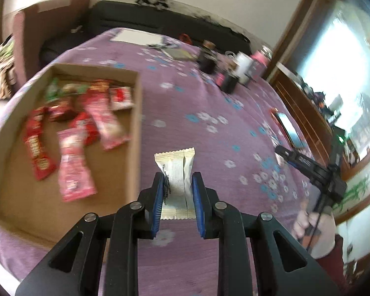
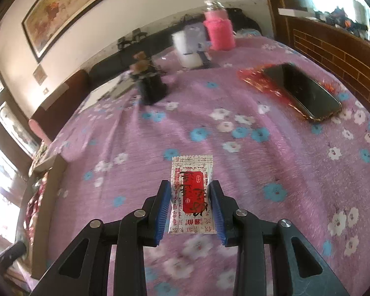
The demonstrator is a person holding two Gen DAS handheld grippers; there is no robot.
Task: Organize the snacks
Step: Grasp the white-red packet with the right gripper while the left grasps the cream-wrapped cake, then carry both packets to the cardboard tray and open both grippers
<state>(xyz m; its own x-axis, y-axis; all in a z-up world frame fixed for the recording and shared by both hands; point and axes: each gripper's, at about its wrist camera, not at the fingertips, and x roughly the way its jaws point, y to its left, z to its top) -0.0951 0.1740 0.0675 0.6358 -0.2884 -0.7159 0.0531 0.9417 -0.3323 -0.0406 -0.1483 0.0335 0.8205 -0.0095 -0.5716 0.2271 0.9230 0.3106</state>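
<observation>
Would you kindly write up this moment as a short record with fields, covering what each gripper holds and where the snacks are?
left gripper: shut on white packet, above the cloth beside the box
right gripper: shut on red-and-white packet
cardboard box: open, holds several red and pink snack packets
surface: purple floral cloth
other items: phone lying on red wrapper, pink jar, dark pot
</observation>
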